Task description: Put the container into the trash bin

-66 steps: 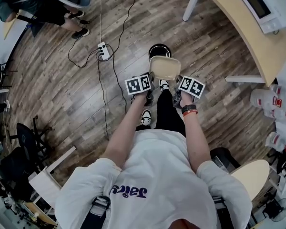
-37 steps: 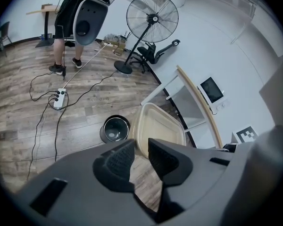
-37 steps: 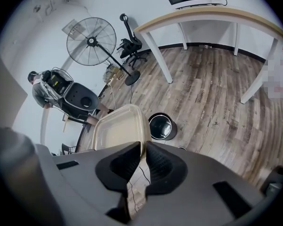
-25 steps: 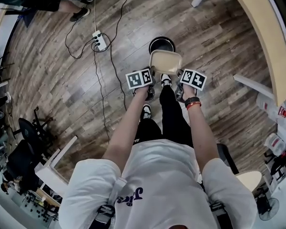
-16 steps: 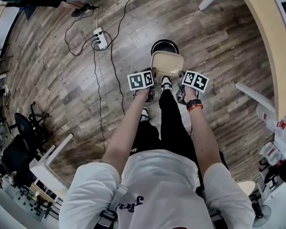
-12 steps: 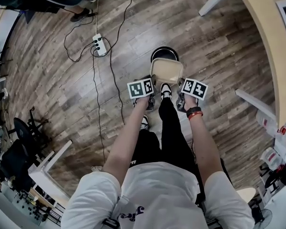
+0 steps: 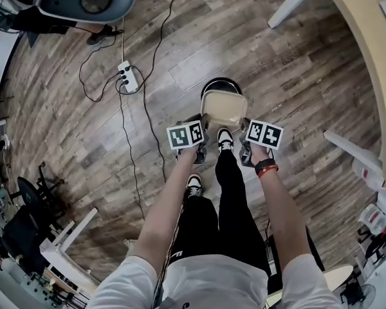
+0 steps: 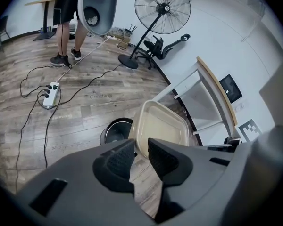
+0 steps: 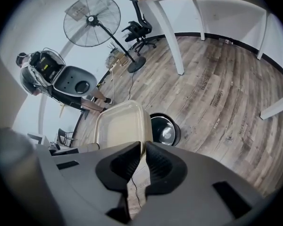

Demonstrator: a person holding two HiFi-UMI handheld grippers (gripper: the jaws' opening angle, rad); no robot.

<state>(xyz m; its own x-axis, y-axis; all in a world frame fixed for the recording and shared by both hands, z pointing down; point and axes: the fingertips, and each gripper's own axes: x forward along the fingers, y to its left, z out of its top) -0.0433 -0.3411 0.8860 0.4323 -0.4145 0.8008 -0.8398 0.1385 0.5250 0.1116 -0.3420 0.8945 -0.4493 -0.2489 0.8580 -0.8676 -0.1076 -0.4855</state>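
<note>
Head view: container (image 7: 224, 107), beige, empty, held above bin (image 7: 220, 82), over its near side. Left gripper (image 7: 202, 122): jaws narrow, clamped on container's rim. Right gripper (image 7: 243, 129): jaws narrow, clamped on the opposite rim. Power strip (image 7: 127, 77): floor, left of bin.

No words or numbers can be read here. Some floor boards (image 8: 100, 96) have faint print on them, but it is too blurry to make out. The cube (image 7: 185, 135) on the left gripper (image 7: 203, 121) and the cube (image 7: 264, 134) on the right gripper (image 7: 243, 126) show black and white square patterns, not letters. A small white mark (image 7: 174, 255) on the person's black trousers is too tiny to read
</note>
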